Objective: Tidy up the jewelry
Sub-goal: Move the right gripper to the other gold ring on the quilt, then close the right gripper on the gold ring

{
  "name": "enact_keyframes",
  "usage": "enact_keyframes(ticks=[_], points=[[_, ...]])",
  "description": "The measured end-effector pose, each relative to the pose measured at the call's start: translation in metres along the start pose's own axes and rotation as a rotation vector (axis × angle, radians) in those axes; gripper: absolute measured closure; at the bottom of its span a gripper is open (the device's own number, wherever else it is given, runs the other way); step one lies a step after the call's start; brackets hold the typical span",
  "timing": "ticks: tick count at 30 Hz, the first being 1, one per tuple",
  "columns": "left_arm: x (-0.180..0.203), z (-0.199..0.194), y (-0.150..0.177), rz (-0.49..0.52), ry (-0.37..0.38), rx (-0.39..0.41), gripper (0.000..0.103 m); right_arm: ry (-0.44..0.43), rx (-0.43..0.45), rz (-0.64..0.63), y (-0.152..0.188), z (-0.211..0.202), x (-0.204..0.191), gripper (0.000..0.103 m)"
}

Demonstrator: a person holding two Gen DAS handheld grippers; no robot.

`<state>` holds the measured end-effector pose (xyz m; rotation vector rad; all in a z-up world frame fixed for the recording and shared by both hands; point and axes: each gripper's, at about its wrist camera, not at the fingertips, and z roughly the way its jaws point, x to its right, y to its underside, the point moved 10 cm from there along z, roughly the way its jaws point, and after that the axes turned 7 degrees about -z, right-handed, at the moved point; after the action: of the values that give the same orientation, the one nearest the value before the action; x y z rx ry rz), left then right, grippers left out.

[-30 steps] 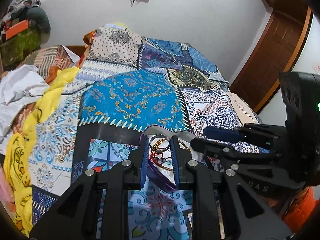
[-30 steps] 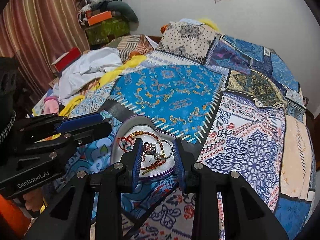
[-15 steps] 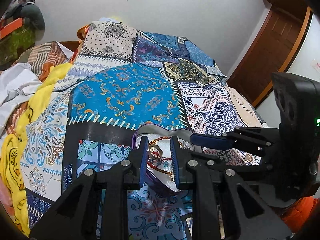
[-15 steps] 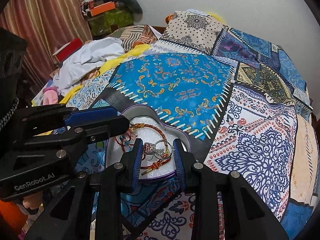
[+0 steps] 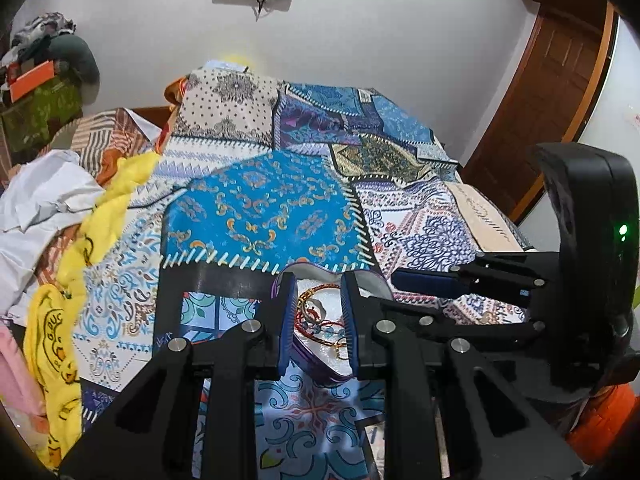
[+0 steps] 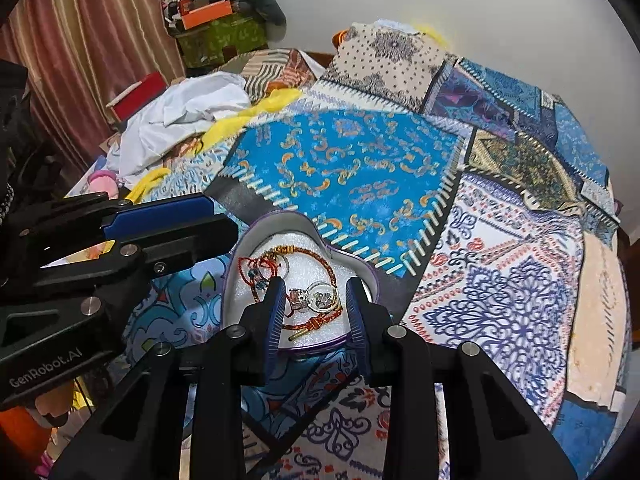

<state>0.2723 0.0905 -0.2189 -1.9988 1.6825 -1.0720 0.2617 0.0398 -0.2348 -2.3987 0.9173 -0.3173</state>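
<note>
**Now over the heart tin, both grippers parted**

Already gathered in one place: jewelry [image 6: 304,288] lying inside a heart-shaped tin [image 6: 236,264] with a purple rim and a white padded lining, set on the patchwork bedspread [image 6: 352,176] near its front edge, within easy reach of both tools. Probably kept in the tin so the small pieces cannot scatter or sink into the soft quilt.

Inside, a red-and-gold cord bracelet [image 6: 320,256] curving along the far side, a red beaded strand [image 6: 250,268] toward the left lobe, and silver rings [image 6: 316,300] clustered near the point of the heart.

Right gripper [image 6: 316,312] hovering above the tin's near end, fingers parted and grasping nothing, straddling the silver rings; seemingly lined up for a pick there. Whether the tips touch the lining, impossible to tell.

Left gripper [image 5: 318,316] poised over the same tin from the other side, fingers likewise spread with nothing between them, framing the bangles and beads. Likely standing by to steady the tin or take a second piece.

Risk, as judged: tangled cords coming up together with a ring.
</note>
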Motion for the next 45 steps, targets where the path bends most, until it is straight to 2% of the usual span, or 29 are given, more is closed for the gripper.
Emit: enact_keyframes(ticks=[11, 15, 22, 29, 36, 40, 45], points=[[0.036, -0.044, -0.011, 0.061, -0.004, 0.070, 0.078, 0.067, 0.145, 0.039, -0.008, -0.076, 0.023, 0.074], [0.054, -0.055, -0.011, 0.080, 0.002, 0.089, 0.072, 0.105, 0.201, 0.064, -0.002, -0.105, 0.039, 0.060], [0.088, -0.048, -0.001, 0.105, 0.030, 0.061, 0.070, 0.163, 0.231, 0.101, 0.023, -0.136, 0.069, 0.058], [0.114, -0.018, 0.027, 0.134, 0.041, -0.025, 0.070, 0.165, 0.173, 0.172, 0.062, -0.125, 0.091, 0.058], [0.120, 0.012, 0.063, 0.148, 0.032, -0.129, 0.070, 0.077, 0.073, 0.241, 0.102, -0.090, 0.092, 0.058], [0.120, 0.024, 0.077, 0.175, 0.016, -0.172, 0.070, 0.030, 0.044, 0.238, 0.108, -0.072, 0.086, 0.058], [0.117, 0.030, 0.077, 0.177, 0.012, -0.177, 0.070, 0.009, 0.020, 0.225, 0.107, -0.054, 0.082, 0.058]])
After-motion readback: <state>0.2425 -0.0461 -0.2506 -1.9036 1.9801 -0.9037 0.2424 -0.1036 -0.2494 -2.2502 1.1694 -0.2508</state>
